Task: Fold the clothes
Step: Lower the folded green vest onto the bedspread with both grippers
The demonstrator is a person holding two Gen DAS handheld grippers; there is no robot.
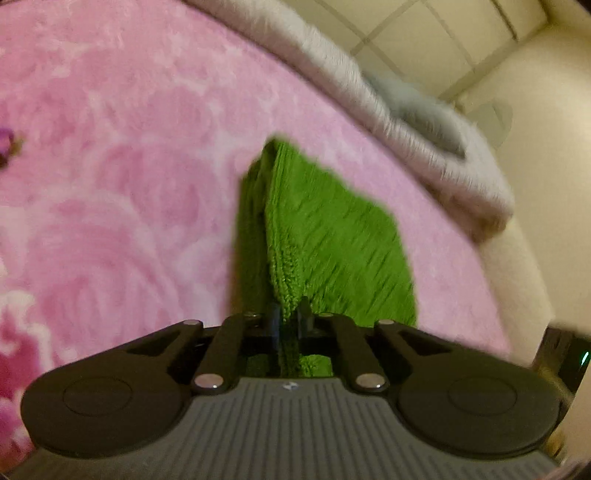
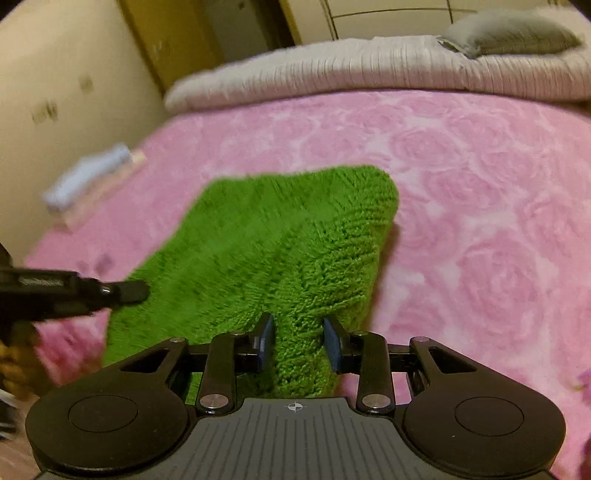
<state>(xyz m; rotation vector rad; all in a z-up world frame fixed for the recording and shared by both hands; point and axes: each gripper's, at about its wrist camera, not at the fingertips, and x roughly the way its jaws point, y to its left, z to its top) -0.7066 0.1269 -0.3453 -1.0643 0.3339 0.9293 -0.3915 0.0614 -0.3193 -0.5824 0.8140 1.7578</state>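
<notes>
The left gripper [image 1: 290,314] was pinched nearly closed on the near hem of the green cloth [image 1: 325,236], its two dark fingers pressed together with the fabric edge squeezed between them. From that grip the cloth ran forward and away from the fingers as a raised ridge, one side dropping steeply to the left of the gripper, the other spreading out to its right over the pink rose-patterned blanket [image 1: 122,177].

The right gripper [image 2: 298,341] stood partly open — its blue-padded fingers [image 2: 266,341] set either side of a thick bunched fold of the green cloth [image 2: 280,243], the pads touching the pile on both flanks. Ahead of this gripper the cloth lay in a broad, shaggy sheet, its far edge folded over and its right corner rounded. To the left of the right gripper, the tip of the left gripper [image 2: 125,290] reached in over the cloth's left border.

Beyond both grippers, at the far side of the pink blanket [image 2: 480,184], lay a pale ribbed quilt [image 2: 369,66] with a grey pillow [image 2: 517,33] on it — and far left of the right gripper, a light blue folded item [image 2: 88,173] rested near the blanket's edge.
</notes>
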